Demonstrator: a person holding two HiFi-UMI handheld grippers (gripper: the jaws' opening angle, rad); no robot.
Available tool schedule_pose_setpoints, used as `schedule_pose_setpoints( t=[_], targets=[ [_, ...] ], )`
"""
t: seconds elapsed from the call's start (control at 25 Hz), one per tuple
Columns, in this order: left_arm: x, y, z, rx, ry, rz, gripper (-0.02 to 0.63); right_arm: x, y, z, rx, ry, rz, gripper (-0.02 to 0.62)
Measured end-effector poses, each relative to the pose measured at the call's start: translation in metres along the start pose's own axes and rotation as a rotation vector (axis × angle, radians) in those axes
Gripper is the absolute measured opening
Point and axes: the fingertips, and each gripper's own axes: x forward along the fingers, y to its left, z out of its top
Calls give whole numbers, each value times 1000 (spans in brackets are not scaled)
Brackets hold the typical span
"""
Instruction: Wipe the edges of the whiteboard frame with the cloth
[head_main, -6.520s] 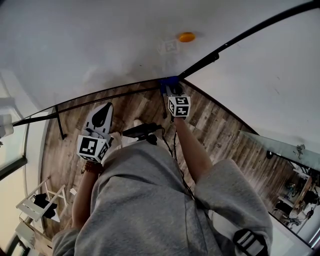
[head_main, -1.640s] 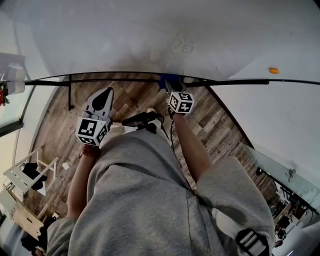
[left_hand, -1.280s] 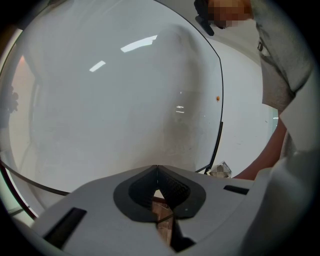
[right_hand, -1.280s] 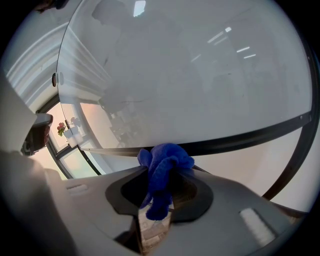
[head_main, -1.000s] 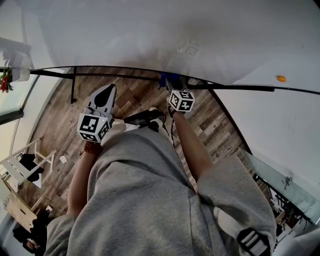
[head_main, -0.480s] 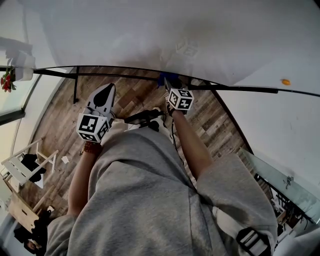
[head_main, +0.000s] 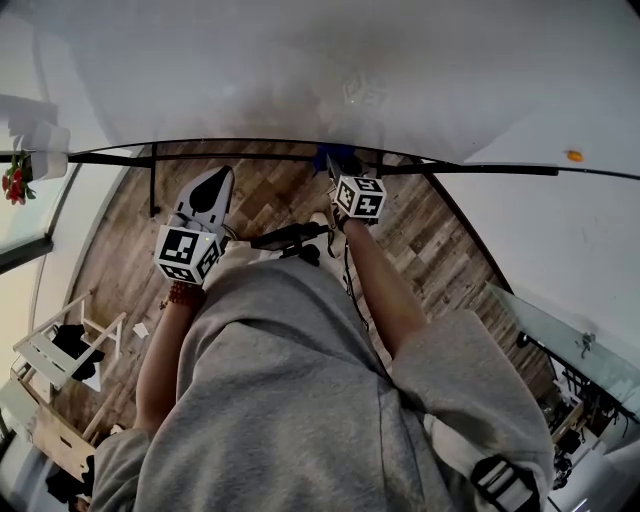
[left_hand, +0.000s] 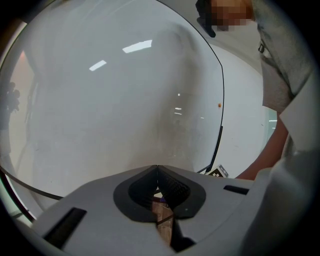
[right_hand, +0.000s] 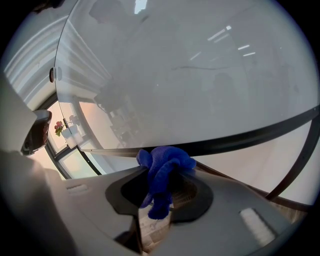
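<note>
- At the far lower rail of the whiteboard frame (head_main: 250, 157), we log the blue cloth (right_hand: 162, 172) bunched up, its top apparently touching the black rail.
- Right gripper (right_hand: 161, 189): jaws clamped on the blue cloth, which pokes out past their tips.
- Left gripper (left_hand: 157, 175): jaws closed together with nothing between them, held to the left, near the person and clear of the frame.
- Step in hand, as we judge it: wiping the bottom edge, with the other edges probably yet to do.
- Next move calls for sliding the cloth along the rail under steady pressure, without loosening the clamp.
- Writing: we read no brand or label; only square black-and-white markers on the gripper cubes, and an orange dot (head_main: 573, 155) on the board at far right.
</note>
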Motion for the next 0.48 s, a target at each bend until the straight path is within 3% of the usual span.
schedule_pose_setpoints(
  t=[0.48],
  targets=[
    [-18, 28, 0, 11, 19, -84, 9, 7, 18, -2, 38, -19, -92, 110]
  ],
)
